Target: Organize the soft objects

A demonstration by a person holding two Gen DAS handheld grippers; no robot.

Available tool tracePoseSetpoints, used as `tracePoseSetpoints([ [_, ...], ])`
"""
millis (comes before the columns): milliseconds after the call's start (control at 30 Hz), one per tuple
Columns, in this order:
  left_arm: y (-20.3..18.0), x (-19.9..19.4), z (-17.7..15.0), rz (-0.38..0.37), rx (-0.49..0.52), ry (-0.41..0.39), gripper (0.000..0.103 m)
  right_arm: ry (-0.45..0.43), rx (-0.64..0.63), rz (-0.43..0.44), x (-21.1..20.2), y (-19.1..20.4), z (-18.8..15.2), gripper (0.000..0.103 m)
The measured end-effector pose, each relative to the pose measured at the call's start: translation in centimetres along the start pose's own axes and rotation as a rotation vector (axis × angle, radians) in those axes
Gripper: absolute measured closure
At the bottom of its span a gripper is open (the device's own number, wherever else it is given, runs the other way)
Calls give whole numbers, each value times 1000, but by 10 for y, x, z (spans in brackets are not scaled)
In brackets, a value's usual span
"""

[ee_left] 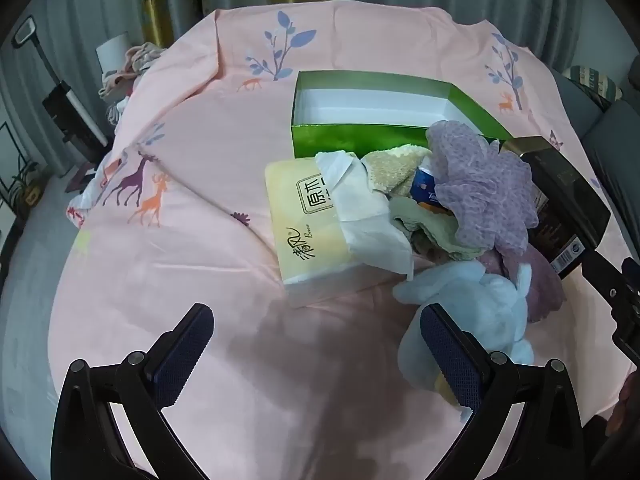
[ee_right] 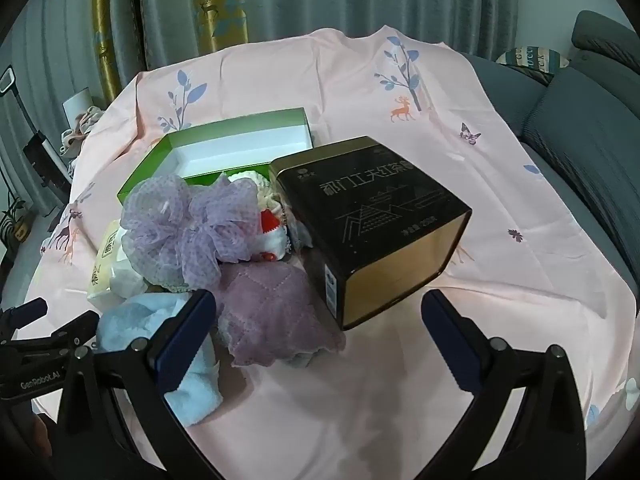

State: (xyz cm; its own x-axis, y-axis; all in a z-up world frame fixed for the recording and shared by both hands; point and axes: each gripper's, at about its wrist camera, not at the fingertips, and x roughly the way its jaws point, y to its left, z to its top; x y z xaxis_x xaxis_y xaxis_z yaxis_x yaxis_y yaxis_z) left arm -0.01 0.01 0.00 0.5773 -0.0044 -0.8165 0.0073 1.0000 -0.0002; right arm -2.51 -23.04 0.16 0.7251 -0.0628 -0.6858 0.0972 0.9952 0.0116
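Note:
A pile of soft things lies on the pink sheet in front of an open green box (ee_left: 372,120) (ee_right: 224,148): a purple mesh bath puff (ee_left: 484,188) (ee_right: 180,224), a light blue plush cloth (ee_left: 480,308) (ee_right: 132,328), a mauve quilted cloth (ee_right: 272,316) (ee_left: 536,284), a cream towel (ee_left: 400,168) and a yellow tissue pack (ee_left: 308,224). My left gripper (ee_left: 316,356) is open and empty, its right finger against the blue cloth. My right gripper (ee_right: 316,340) is open and empty, just before the mauve cloth.
A black and gold tin (ee_right: 376,220) (ee_left: 560,200) stands right of the pile. The pink sheet (ee_left: 180,280) covers a raised surface with curtains behind. A grey sofa (ee_right: 592,128) is at the right. Clutter and a lamp (ee_left: 116,56) stand at the far left.

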Motion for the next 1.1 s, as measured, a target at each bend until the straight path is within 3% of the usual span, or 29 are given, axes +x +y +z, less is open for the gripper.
tracePoseSetpoints([
  [300,11,7,-7,-50,-34,16,0,5,-3,-1,0,1,1,1],
  [1100,13,5,-5,-22,-43,4,0,13,-12,5,0,15,-4,1],
])
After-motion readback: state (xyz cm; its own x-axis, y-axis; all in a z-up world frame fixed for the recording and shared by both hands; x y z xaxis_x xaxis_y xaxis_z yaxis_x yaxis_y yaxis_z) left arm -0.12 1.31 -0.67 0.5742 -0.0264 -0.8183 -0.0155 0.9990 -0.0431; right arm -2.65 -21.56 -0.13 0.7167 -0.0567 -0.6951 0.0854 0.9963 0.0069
